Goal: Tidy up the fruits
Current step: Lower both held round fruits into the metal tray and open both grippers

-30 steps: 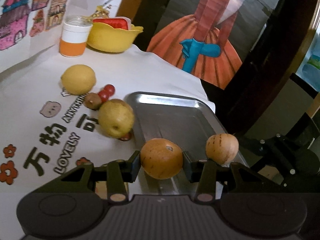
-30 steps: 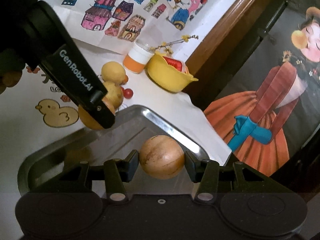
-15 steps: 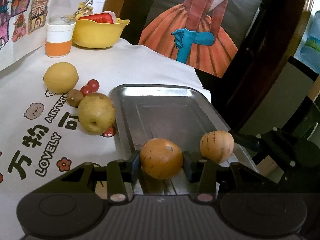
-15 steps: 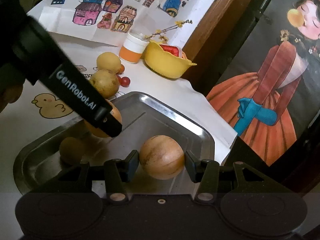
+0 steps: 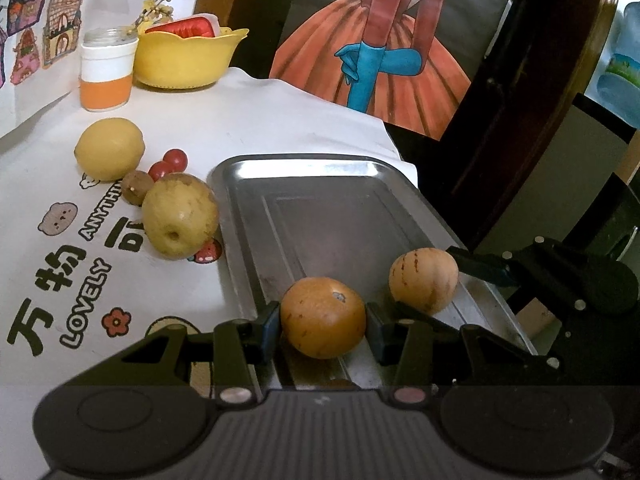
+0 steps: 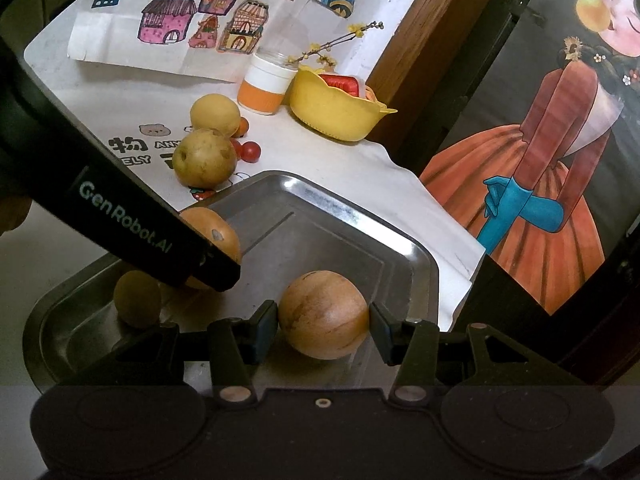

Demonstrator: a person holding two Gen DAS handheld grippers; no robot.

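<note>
My left gripper point(image 5: 323, 322) is shut on a round orange fruit point(image 5: 316, 308), held low over the near end of the steel tray point(image 5: 320, 166). My right gripper point(image 6: 323, 320) is shut on a pale striped round fruit point(image 6: 320, 304) above the same tray point(image 6: 360, 218), just right of the left one. A small brown fruit point(image 6: 137, 298) lies in the tray's near corner. On the cloth left of the tray sit a yellow pear point(image 5: 180, 216), a lemon point(image 5: 110, 148), a small brown fruit point(image 5: 136, 187) and cherry tomatoes point(image 5: 168, 164).
At the back stand an orange-and-white jar point(image 5: 106, 74) and a yellow bowl point(image 5: 188, 60) with a red pack inside. The table edge drops away right of the tray, with dark wooden furniture point(image 5: 520, 100) beyond. A printed white cloth point(image 5: 60, 260) covers the table.
Both grippers have moved further over the tray and lower, each still holding its fruit. The left gripper's orange fruit now hangs close to the tray floor.
</note>
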